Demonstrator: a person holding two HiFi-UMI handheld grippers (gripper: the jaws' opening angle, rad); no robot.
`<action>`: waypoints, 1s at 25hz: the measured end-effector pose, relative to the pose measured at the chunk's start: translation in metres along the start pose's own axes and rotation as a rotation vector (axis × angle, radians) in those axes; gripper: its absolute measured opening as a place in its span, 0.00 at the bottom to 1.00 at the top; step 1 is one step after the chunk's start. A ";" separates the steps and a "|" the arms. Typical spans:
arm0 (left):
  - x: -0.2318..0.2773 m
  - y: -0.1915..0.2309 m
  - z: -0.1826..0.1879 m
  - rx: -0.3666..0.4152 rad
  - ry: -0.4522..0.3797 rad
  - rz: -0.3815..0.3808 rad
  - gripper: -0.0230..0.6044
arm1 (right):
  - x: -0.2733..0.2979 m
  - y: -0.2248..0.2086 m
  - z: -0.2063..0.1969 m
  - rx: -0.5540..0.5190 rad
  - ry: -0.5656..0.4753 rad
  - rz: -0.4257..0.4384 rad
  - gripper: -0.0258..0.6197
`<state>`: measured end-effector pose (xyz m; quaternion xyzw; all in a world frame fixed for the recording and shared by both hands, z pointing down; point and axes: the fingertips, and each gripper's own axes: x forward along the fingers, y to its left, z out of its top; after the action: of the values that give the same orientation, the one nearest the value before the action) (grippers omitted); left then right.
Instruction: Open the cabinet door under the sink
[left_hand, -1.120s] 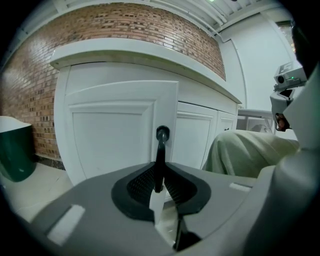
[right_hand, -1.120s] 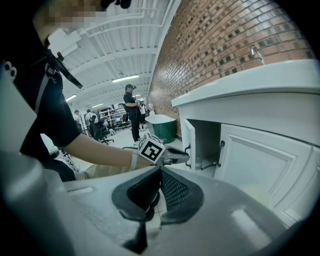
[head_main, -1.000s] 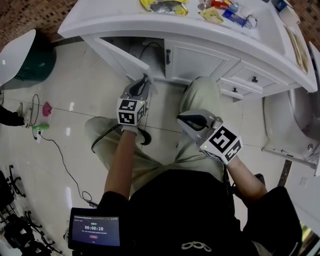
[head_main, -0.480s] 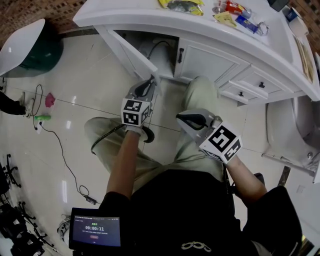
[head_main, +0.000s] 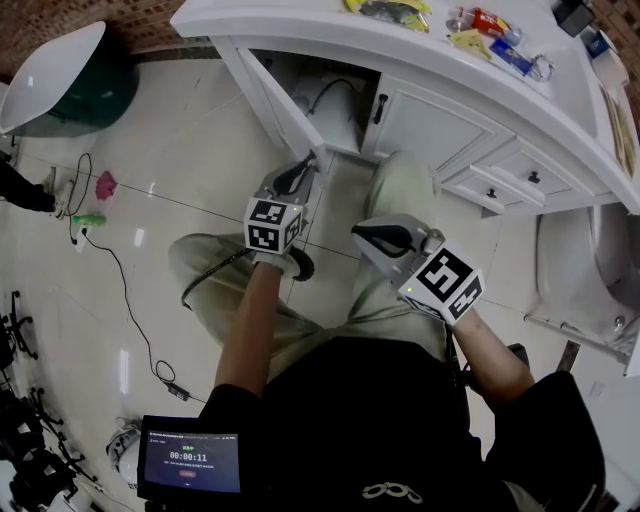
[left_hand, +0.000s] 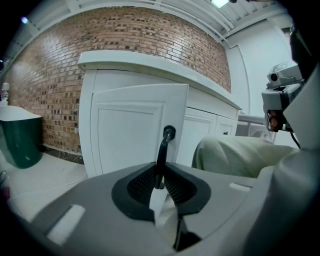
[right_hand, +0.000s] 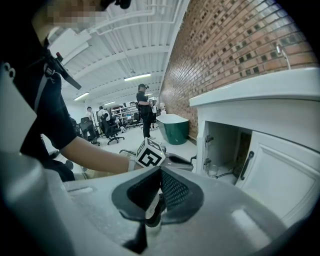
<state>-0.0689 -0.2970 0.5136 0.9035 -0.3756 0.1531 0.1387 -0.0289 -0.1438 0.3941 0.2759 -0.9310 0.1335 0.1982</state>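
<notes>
— Left gripper?
— Clamping the black handle; cabinet door is standing swung out from the sink cabinet.
— Right gripper?
— Hovering before the sink cabinet, jaws together, gripping nothing.

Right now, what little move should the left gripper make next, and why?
Probably let go. The left gripper is clamped on the black handle, and the cabinet door already stands swung well out, with the space under the sink in plain view. More pulling seems unneeded.
</notes>
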 end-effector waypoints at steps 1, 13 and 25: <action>-0.002 0.001 -0.001 -0.012 -0.002 0.001 0.14 | 0.001 0.001 0.001 -0.003 0.000 0.004 0.03; -0.019 0.012 -0.008 -0.026 -0.001 0.025 0.14 | 0.018 0.014 0.012 -0.027 0.000 0.044 0.03; -0.064 0.051 -0.020 -0.069 -0.018 0.118 0.12 | 0.037 0.034 0.019 -0.059 0.011 0.097 0.03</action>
<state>-0.1520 -0.2831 0.5144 0.8757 -0.4346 0.1398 0.1573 -0.0818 -0.1400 0.3893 0.2237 -0.9457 0.1170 0.2047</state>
